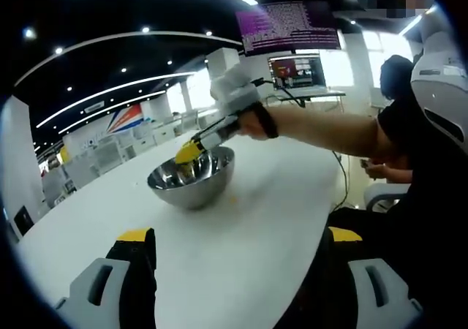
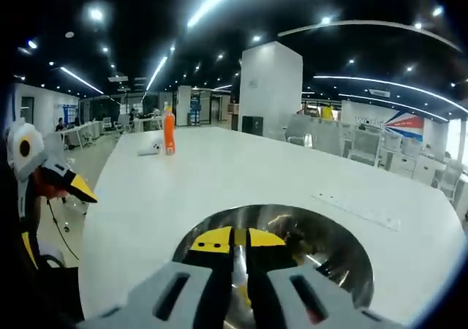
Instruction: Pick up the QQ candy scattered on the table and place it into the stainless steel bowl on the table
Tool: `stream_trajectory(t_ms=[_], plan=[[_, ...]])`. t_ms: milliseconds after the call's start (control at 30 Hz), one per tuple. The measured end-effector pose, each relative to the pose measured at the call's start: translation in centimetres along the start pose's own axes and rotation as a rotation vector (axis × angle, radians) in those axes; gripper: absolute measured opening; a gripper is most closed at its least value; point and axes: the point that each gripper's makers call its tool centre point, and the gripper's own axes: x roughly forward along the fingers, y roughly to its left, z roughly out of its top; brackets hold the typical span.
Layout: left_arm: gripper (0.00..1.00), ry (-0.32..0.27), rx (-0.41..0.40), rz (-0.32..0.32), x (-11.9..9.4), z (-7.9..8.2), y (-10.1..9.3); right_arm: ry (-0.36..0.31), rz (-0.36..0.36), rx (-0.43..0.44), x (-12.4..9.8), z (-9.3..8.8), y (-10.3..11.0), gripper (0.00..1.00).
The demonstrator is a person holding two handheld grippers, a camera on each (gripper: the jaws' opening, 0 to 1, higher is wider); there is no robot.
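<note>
White tabletop (image 2: 219,175), shiny silver stainless steel bowl (image 1: 191,179), yellow-tipped black jaws on the right gripper (image 2: 239,239), orange bottle (image 2: 169,131) with yellow cap

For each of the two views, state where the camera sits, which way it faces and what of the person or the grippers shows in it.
Left gripper view: low over the table, facing the steel bowl; left gripper open; the person's arm holds the right gripper over the bowl.
Right gripper view: above the bowl, facing along the table toward an orange bottle; right gripper nearly shut.
Shared: bowl, table.
</note>
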Motion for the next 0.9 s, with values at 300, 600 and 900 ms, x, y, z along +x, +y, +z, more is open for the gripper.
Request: stream_trajectory(t_ms=[300,600,900], plan=[[0.94,0.007,0.005,-0.003,0.2,-0.2,-0.2,0.073,0.003,-0.007,-0.5,-2.6,0.9,0.06],[0.94,0.006,0.01,-0.001,0.1,0.0,-0.3,0.119,-0.016,-0.02,-0.6,-3.5,0.3,0.06],[0.94,0.003,0.008,-0.002,0.1,-0.1,-0.4,0.097,-0.026,-0.041,-0.5,-3.6,-0.1,0.22]])
